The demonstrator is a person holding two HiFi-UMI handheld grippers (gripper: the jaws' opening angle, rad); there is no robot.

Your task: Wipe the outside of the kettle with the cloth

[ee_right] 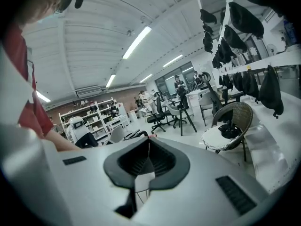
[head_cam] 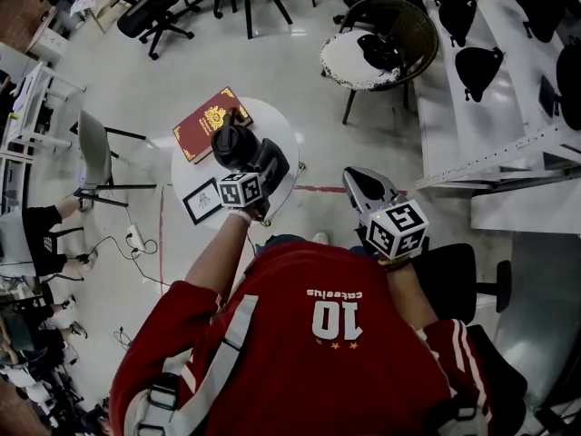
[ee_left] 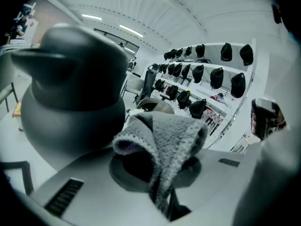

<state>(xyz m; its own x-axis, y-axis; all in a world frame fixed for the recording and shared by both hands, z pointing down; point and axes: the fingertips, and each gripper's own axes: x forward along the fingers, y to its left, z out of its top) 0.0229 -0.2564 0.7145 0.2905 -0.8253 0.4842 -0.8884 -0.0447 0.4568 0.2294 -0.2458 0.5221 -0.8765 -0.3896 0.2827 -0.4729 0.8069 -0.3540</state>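
Our L gripper [ee_left: 159, 171] is clamped on the grey cloth [ee_left: 164, 133], kettle [ee_left: 70, 98] just left of its jaws; our R gripper [ee_right: 148, 149] is closed w/ nothing in it.

On my feed the kettle [ee_left: 70, 102] reads matt dark grey, the cloth [ee_left: 164, 135] a fleecy mid-grey with paler stitched edging. A dark red book [head_cam: 204, 125] with a gold emblem lies on a white table [head_cam: 278, 127]. The marker cubes [head_cam: 239, 189] show black-and-white squares; the person's shirt [head_cam: 272, 343] is red with white numerals.
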